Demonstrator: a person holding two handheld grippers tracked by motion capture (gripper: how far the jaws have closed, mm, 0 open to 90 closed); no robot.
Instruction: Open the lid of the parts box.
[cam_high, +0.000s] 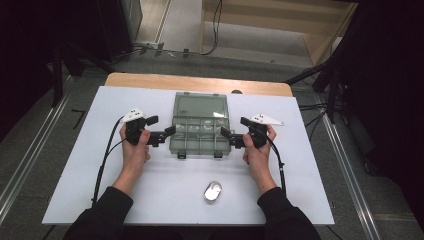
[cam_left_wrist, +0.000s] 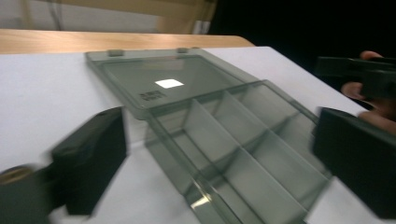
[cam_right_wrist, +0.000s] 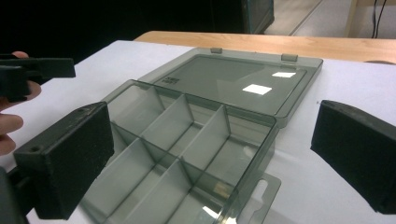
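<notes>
A person's 2 hands hold black tongs at either side of an open, smoke-grey compartment box (cam_high: 200, 131) on a white surface (cam_high: 150, 192): left tongs (cam_high: 169, 132) and right tongs (cam_high: 226, 134), jaws apart, just beside its walls. The lid lies flat behind. A small silvery object (cam_high: 212, 192) sits nearer the person.

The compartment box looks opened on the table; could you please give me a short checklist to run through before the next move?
1. Compartment box lid folded fully back, flat on the table: ok.
2. Compartments free of contents: ok, none seen.
3. Left tongs open, nothing between the jaws: ok.
4. Right tongs open, nothing between the jaws: ok.
5. Small silver object within reach, near the table's front edge: ok.
6. What that object is: cannot tell.
</notes>
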